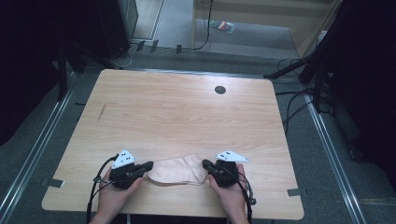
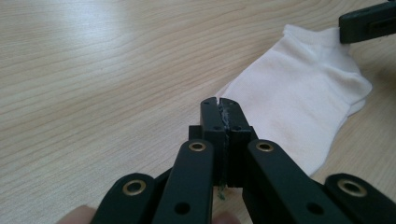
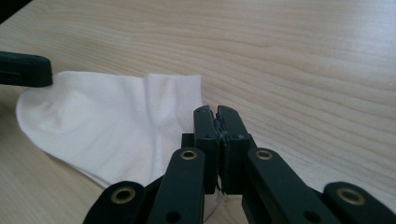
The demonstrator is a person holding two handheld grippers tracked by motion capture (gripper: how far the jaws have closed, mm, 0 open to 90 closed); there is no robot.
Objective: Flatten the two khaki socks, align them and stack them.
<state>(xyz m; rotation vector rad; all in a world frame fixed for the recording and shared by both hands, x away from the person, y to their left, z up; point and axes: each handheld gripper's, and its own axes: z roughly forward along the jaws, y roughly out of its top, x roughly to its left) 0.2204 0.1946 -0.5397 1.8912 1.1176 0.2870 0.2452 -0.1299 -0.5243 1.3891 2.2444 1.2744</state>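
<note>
A pale ankle sock lies flat on the wooden table near its front edge, between my two grippers. My left gripper points right at the sock's left end, jaws pressed together with nothing seen between them. In the left gripper view its tips sit at the edge of the sock. My right gripper points left at the sock's right end, also shut. In the right gripper view its tips rest beside the cuff of the sock.
A dark round grommet sits at the table's far right, and a short dark mark at its left. Metal floor rails run along both sides. Cables lie on the floor at the right, and pale wooden furniture stands behind.
</note>
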